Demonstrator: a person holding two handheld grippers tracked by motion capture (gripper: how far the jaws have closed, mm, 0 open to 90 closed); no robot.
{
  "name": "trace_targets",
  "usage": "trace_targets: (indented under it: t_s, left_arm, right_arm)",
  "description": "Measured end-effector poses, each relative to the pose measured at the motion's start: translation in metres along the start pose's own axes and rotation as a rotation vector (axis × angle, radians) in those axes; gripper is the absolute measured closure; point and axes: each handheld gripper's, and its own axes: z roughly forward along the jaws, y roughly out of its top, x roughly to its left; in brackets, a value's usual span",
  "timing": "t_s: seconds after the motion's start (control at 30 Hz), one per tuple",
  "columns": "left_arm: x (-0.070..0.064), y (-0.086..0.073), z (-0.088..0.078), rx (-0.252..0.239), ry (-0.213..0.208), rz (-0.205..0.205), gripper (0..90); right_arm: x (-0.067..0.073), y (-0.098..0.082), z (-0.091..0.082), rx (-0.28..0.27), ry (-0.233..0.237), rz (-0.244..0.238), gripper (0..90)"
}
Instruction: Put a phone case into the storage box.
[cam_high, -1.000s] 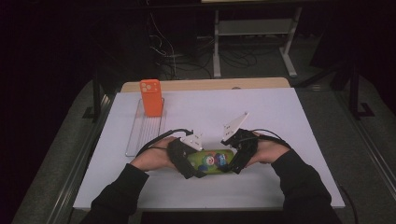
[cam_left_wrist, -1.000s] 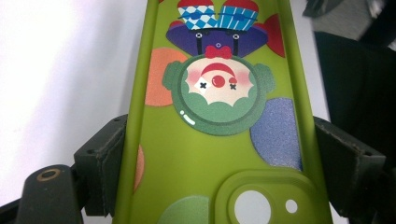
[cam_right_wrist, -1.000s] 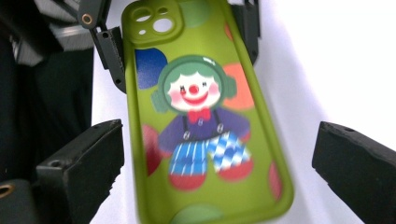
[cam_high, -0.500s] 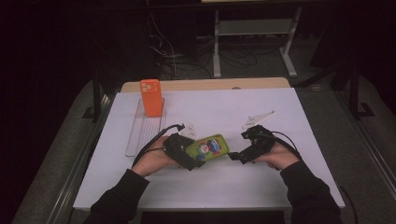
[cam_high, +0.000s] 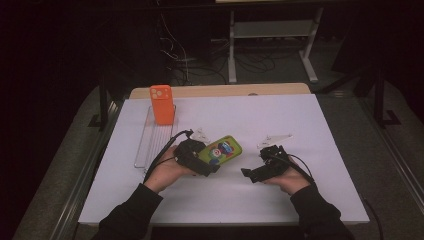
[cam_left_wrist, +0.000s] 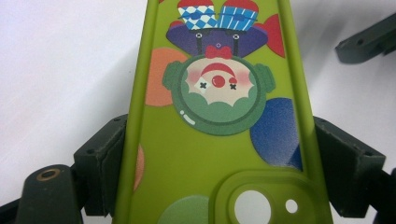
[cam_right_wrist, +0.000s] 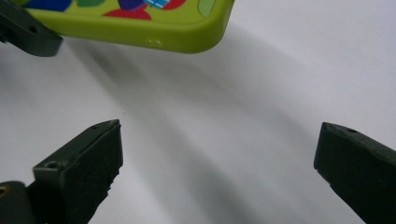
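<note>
- The left gripper (cam_high: 209, 161) is clamped across the width of the green phone case (cam_high: 223, 150), its two jaws pressing the case's long edges near the camera cut-out, as the left gripper view shows.
- The case is held just above the white table (cam_high: 310, 120), printed back up, its free end pointing away from the left gripper toward the right gripper (cam_high: 248, 173).
- The right gripper stands wide and empty — in the right gripper view its jaws are spread over bare table, with the case's rounded corner (cam_right_wrist: 205, 32) just beyond them.
- An orange phone case (cam_high: 162, 104) stands upright in a clear rack (cam_high: 150, 142), well apart from the green case, on the far side of the left gripper.
- Risk, as I judge it: the hold is on a soft, flexible shell near one end only, so the case could bow or twist out if the right gripper nudges the free end.
- If the right gripper closes off-centre on that rounded corner it may pinch only the rim — the case would then slip or flip onto the table.
- A low approach could also scrape a jaw along the table.
</note>
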Motion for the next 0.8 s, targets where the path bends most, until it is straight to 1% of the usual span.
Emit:
trace_targets:
  t_s: [0.1,0.13,0.23,0.27,0.3,0.4,0.43,0.47,0.5,0.53,0.6,0.63,0.67,0.7,0.8]
  left_arm:
    - [-0.001,0.0,0.0,0.0,-0.002,-0.002,15.4]
    - [-0.001,0.0,0.001,0.001,-0.004,-0.003,15.4]
    - [-0.001,0.0,0.001,0.009,-0.005,-0.001,15.4]
    - [-0.002,0.0,0.002,-0.005,-0.004,-0.017,15.5]
    - [-0.003,0.0,0.003,-0.015,-0.004,-0.029,15.5]
    - [-0.003,0.0,0.003,-0.017,-0.005,-0.03,15.5]
    - [-0.003,0.0,0.003,-0.014,-0.005,-0.028,15.5]
    - [-0.003,0.0,0.003,-0.011,-0.006,-0.029,15.4]
    - [-0.003,-0.001,0.003,-0.01,-0.009,-0.029,15.5]
    - [-0.002,-0.001,0.002,0.008,-0.009,-0.012,15.5]
    - [-0.002,-0.001,0.002,0.008,-0.009,-0.015,15.5]
    - [-0.001,-0.001,0.002,0.012,-0.011,-0.013,15.5]
    - [0.0,-0.001,0.001,0.025,-0.01,0.003,15.5]
    - [0.0,-0.001,0.001,0.025,-0.01,0.002,15.5]
    - [0.0,-0.001,0.002,0.027,-0.01,0.004,15.4]
  right_arm:
    - [0.002,-0.001,0.004,-0.009,-0.019,-0.018,0.4]
    - [0.003,-0.001,0.004,-0.016,-0.025,-0.034,0.4]
    - [0.005,0.0,0.004,-0.028,-0.04,-0.05,0.4]
    - [0.005,0.0,0.004,-0.03,-0.046,-0.067,0.4]
    - [0.005,0.0,0.004,-0.03,-0.049,-0.073,0.4]
    - [0.005,0.0,0.004,-0.04,-0.076,-0.121,0.4]
    - [0.005,0.0,0.004,-0.043,-0.079,-0.12,0.4]
    - [0.006,0.0,0.003,-0.041,-0.088,-0.143,0.4]
    - [0.007,0.0,0.003,-0.037,-0.103,-0.155,0.4]
    - [0.007,0.0,0.003,-0.038,-0.119,-0.188,0.4]
    - [0.01,0.0,0.003,-0.036,-0.149,-0.235,0.5]
    - [0.011,0.0,0.003,-0.034,-0.159,-0.246,0.4]
    - [0.012,0.0,0.002,-0.037,-0.165,-0.263,0.5]
    - [0.013,0.001,0.002,-0.042,-0.172,-0.281,0.5]
    - [0.016,0.001,0.002,-0.037,-0.197,-0.328,0.5]
